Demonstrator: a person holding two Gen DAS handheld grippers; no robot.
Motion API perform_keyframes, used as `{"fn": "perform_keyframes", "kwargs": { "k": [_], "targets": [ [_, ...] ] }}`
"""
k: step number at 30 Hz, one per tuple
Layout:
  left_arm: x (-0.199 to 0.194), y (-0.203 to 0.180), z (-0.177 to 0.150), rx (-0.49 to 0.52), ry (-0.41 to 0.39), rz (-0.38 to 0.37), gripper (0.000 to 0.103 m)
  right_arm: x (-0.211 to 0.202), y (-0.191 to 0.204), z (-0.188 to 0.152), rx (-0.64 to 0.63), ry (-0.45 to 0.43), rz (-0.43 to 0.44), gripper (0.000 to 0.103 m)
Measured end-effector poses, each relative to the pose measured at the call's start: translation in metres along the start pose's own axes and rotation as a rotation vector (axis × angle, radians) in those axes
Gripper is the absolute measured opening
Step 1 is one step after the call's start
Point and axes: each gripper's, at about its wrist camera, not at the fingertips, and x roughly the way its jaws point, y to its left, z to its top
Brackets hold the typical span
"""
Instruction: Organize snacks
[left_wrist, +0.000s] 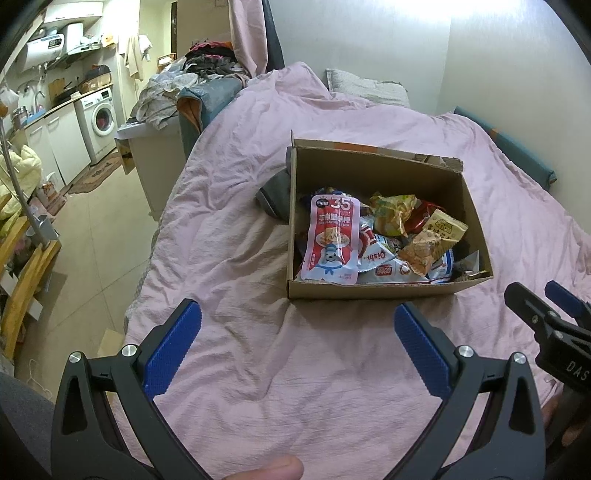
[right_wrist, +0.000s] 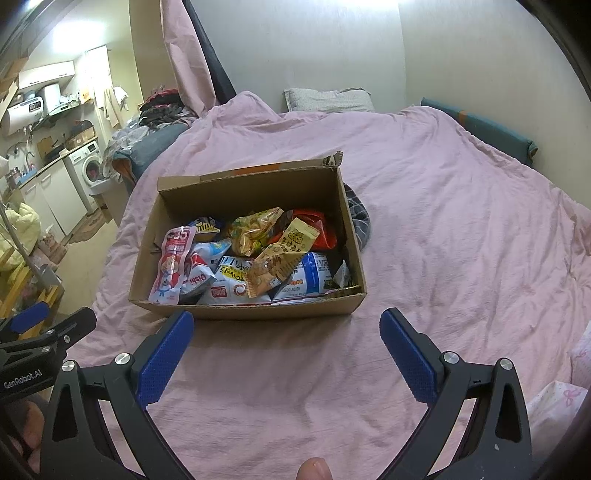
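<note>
- An open brown cardboard box (left_wrist: 373, 291) is sitting on the wrinkled pink bedcover (left_wrist: 295, 369), filled with mixed foil and plastic snack packets (right_wrist: 258, 266).
- A pink-and-white pouch marked 35 (left_wrist: 332, 240) is leaning against the box's left wall.
- The left gripper (left_wrist: 297, 319) is hovering just short of the box, jaws spread wide, gripping nothing.
- The right gripper (right_wrist: 286, 328) is likewise hanging released and empty.
</note>
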Motion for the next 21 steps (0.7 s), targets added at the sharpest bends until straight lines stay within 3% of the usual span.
{"fn": "perform_keyframes", "kwargs": {
  "k": [21],
  "targets": [
    [-0.0008,-0.0013,0.0006,-0.004,-0.008,-0.004,0.103,-0.003,-0.0011,0.0021,0.006,-0.005,0.004,0.103]
  ]
}}
